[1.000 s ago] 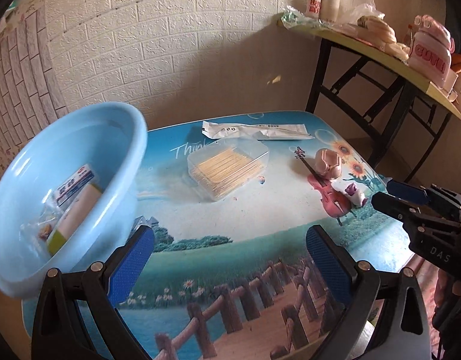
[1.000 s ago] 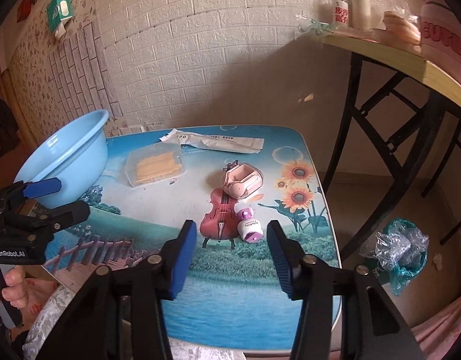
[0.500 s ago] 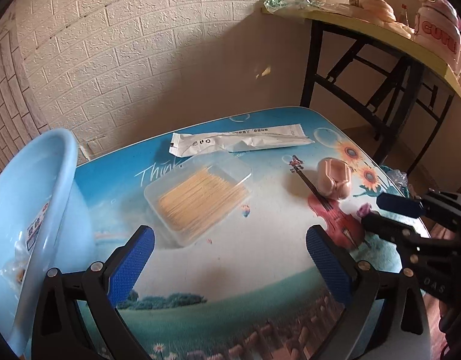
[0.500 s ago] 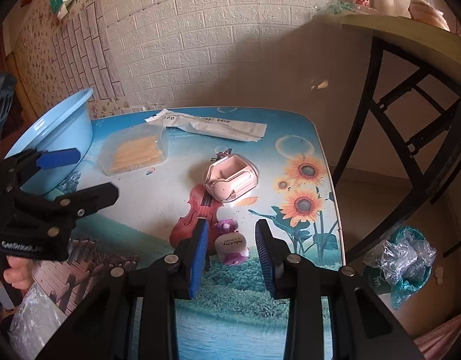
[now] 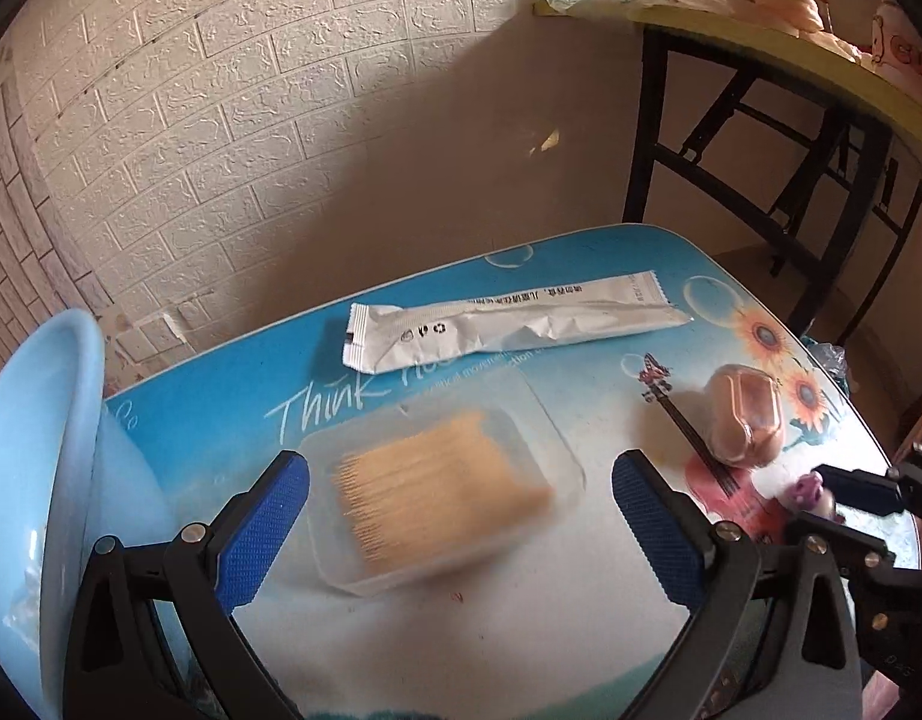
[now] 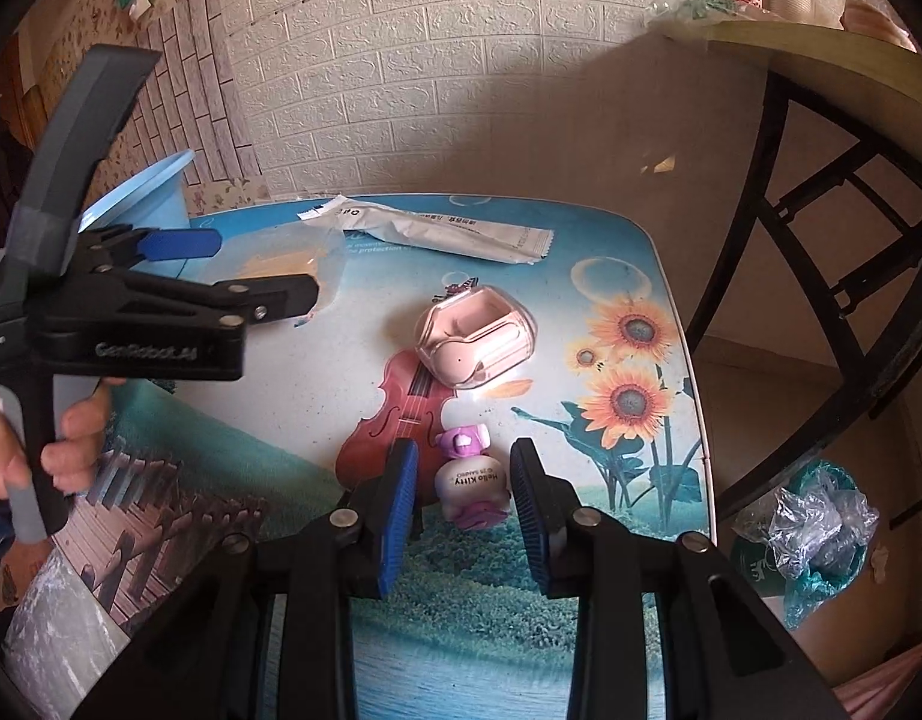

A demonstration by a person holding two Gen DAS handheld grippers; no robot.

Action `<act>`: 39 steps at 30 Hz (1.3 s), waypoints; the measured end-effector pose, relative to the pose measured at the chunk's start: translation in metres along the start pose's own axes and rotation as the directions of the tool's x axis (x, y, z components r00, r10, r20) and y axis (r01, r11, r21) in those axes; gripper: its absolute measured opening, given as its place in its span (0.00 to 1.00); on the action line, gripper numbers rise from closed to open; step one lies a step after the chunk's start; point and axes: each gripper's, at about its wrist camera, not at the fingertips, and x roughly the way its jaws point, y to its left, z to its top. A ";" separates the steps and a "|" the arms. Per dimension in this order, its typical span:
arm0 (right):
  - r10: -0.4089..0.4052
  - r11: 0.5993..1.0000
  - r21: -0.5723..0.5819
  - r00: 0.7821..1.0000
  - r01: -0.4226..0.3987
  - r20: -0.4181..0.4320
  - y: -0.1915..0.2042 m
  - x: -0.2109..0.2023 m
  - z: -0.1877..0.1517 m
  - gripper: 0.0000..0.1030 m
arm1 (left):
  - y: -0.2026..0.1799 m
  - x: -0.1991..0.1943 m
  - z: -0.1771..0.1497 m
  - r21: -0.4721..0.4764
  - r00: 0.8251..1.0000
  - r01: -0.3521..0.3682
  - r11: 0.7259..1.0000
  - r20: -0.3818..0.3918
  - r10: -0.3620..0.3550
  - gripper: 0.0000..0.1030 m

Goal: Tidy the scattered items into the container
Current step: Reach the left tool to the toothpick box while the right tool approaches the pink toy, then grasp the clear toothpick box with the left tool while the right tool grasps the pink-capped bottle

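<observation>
Right wrist view, right claw [image 6: 461, 495] angled down, seemingly gripping toy bottle [image 6: 472, 483]

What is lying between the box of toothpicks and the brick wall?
The long white packet lies there, on the table beyond the toothpick box. The left wrist view shows it clearly.

The table [image 6: 617, 540] is printed with blue sky, sunflowers, a red violin and a wooden bridge. At left sits a light blue basin [image 5: 35, 450]; the packet [image 5: 509, 324] is white, the case [image 6: 473, 339] pale pink, the bottle [image 6: 470, 483] white and purple. Blue pads [image 5: 263, 534] line black grippers.
</observation>
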 end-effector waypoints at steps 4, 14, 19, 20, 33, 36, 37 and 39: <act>0.014 1.000 0.006 1.000 -0.014 0.012 -0.001 -0.001 -0.001 0.24 | 0.001 0.010 0.006 0.032 1.000 -0.008 0.999 -0.014 0.009 0.99; 0.023 0.999 0.023 1.000 -0.023 0.022 -0.002 -0.001 -0.002 0.24 | -0.005 0.011 -0.005 0.038 1.000 -0.003 0.999 -0.020 0.004 0.98; 0.019 0.999 0.030 1.000 -0.020 0.023 -0.002 -0.002 -0.003 0.24 | 0.001 0.023 -0.001 -0.026 0.996 -0.004 1.000 -0.084 0.002 0.94; 0.019 0.999 0.031 1.000 -0.020 0.023 -0.002 -0.002 -0.004 0.24 | 0.002 0.021 -0.001 -0.038 0.997 -0.005 0.999 -0.072 0.002 0.94; 0.016 0.999 0.033 1.000 -0.017 0.026 -0.003 -0.004 -0.005 0.24 | -0.007 0.016 -0.002 -0.006 0.999 -0.003 1.000 -0.044 0.003 0.91; 0.008 0.999 0.049 1.000 -0.009 0.026 -0.005 -0.006 -0.006 0.24 | -0.015 0.005 -0.009 0.024 0.999 0.017 1.000 -0.033 -0.016 0.91; 0.004 0.999 0.051 1.000 -0.005 0.024 -0.005 -0.007 -0.007 0.23 | -0.016 0.001 -0.012 0.029 0.999 0.023 0.999 -0.026 -0.023 0.91; -0.007 0.999 0.054 1.000 0.006 0.020 -0.005 -0.011 -0.009 0.23 | -0.018 -0.012 -0.019 0.026 0.999 0.038 0.999 -0.010 -0.037 0.91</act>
